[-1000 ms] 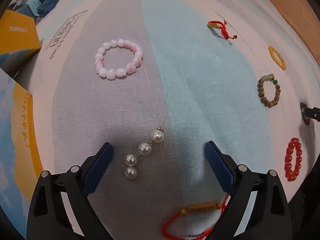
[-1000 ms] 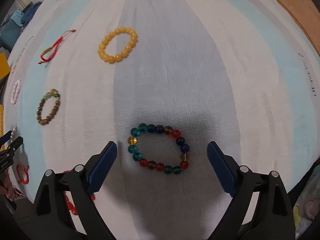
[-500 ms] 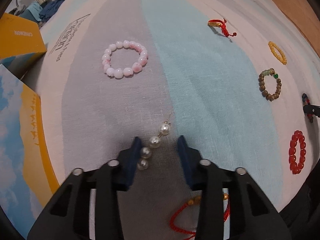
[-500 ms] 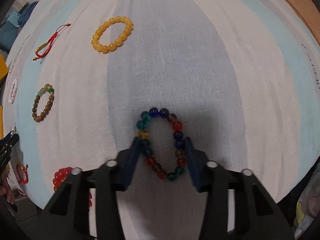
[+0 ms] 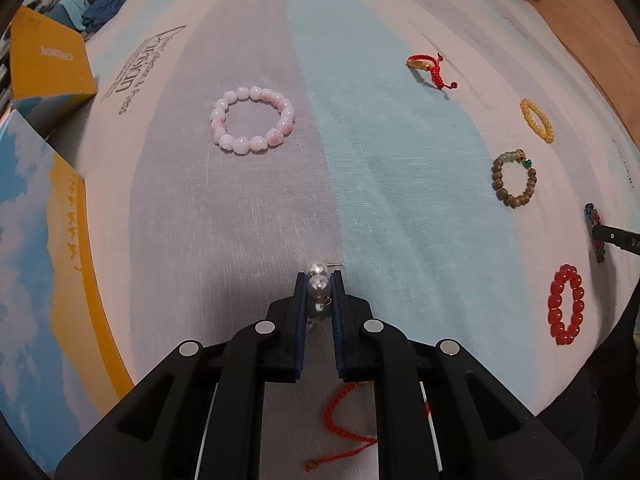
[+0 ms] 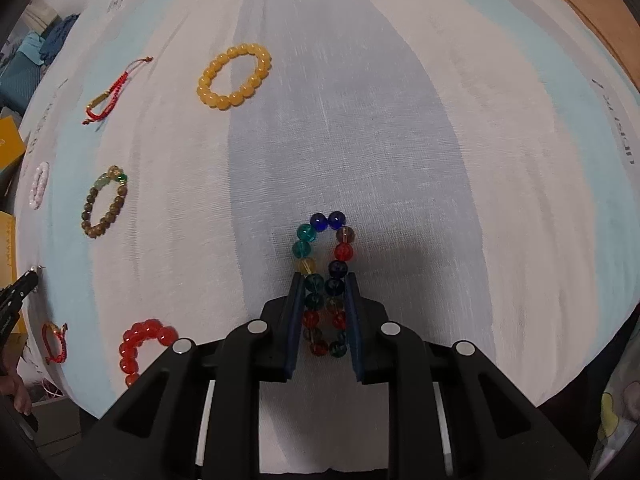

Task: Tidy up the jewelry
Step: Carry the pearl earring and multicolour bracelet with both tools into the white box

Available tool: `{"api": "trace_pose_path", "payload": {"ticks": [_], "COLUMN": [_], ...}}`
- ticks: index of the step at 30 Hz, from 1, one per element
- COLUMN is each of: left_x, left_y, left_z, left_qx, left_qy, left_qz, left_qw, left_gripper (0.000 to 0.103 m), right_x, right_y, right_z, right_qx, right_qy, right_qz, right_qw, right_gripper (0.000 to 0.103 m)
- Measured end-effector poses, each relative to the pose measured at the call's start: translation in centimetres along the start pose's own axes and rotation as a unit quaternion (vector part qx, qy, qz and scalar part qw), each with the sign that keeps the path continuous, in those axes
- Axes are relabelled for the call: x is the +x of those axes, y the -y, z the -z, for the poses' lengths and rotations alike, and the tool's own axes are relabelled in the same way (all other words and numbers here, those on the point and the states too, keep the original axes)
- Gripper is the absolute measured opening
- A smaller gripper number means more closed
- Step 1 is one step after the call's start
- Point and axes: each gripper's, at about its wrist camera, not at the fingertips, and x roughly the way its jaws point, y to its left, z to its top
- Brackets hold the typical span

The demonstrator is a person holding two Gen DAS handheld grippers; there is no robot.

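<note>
Both sets of fingers closed in: left gripper (image 5: 318, 286) pinches pearl earring (image 5: 319, 285), right gripper (image 6: 323, 286) still closing, squeezing bead bracelet (image 6: 325, 280). Grasp step; next needs a lift clear of the bed.

I see the pearl earring (image 5: 319, 285) pinched upright between my left tongs (image 5: 319, 280); the multicoloured bead bracelet (image 6: 325, 280) is squeezed narrow in my closing right tongs (image 6: 323, 285).

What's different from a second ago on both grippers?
Both closed from wide open. The left gripper is shut on the pearl earring. The right gripper is still closing, squeezing the multicolour bead bracelet into a narrow loop. The pink bead bracelet and yellow bead bracelet stayed put.
</note>
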Motion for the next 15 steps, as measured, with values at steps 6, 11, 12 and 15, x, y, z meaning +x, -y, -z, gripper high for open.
{"api": "trace_pose_path", "payload": {"ticks": [6, 11, 12, 15], "left_x": [-1.1, -2.3, -2.6, -3.6], "left_y": [-0.2, 0.1, 0.2, 0.3], "left_z": [0.0, 0.3, 0.4, 0.4], "left_qx": [-0.005, -0.008, -0.008, -0.009], "left_qy": [0.008, 0.014, 0.016, 0.022], "left_qz": [0.002, 0.003, 0.004, 0.003], "left_qw": [1.0000, 0.9999, 0.9998, 0.9997], "left_gripper": [0.010, 0.010, 0.010, 0.010], "right_x": [-2.5, -4.6, -5.1, -5.1], "right_y": [0.3, -0.2, -0.4, -0.6], "right_z": [1.0, 1.2, 1.2, 1.9], "right_qx": [0.000, -0.003, -0.004, -0.007], "right_qy": [0.018, 0.034, 0.038, 0.048], "right_qz": [-0.003, -0.007, -0.007, -0.007], "right_qw": [1.000, 0.999, 0.999, 0.999], "right_gripper": [0.019, 0.019, 0.019, 0.019]}}
